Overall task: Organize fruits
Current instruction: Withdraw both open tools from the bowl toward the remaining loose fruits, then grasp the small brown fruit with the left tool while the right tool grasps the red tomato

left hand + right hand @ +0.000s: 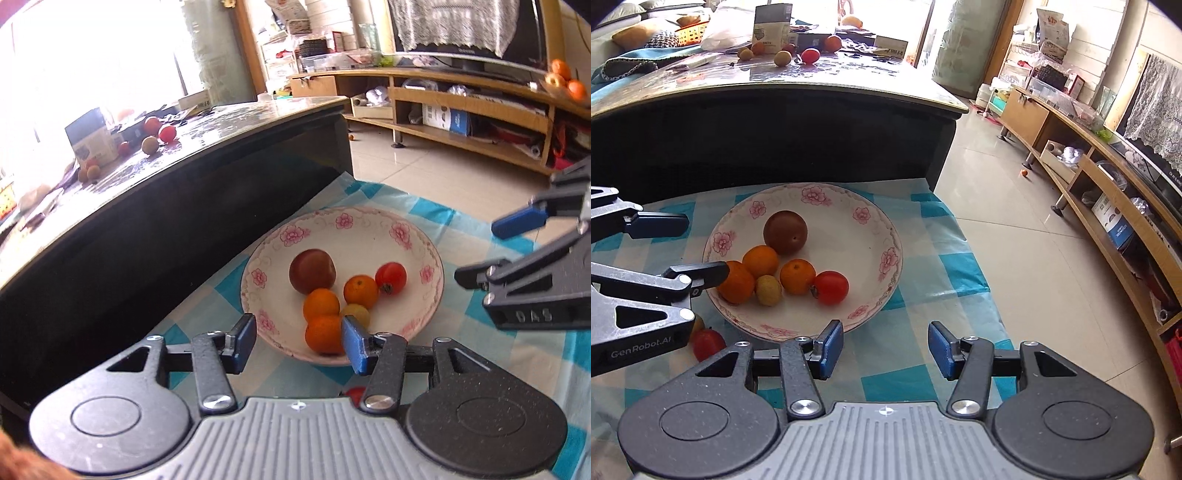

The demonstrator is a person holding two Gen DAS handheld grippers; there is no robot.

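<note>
A white plate with pink flowers (424, 295) (849, 206) lies on a blue checked cloth and holds a dark red plum (312, 271) (785, 232), three oranges (321, 302) (798, 276), a small yellow fruit (769, 290) and a red tomato (390, 277) (831, 287). My left gripper (299, 345) (698, 249) is open and empty over the plate's near rim, beside the nearest orange (323, 334) (738, 282). My right gripper (884, 349) (476, 251) is open and empty, just right of the plate. A red fruit (707, 343) lies on the cloth beside the plate.
A dark coffee table (798, 122) stands behind the plate, with more fruits (810, 55) and boxes on top. A wooden TV cabinet (1108, 206) runs along the right. A small orange fruit (1025, 172) lies on the tiled floor.
</note>
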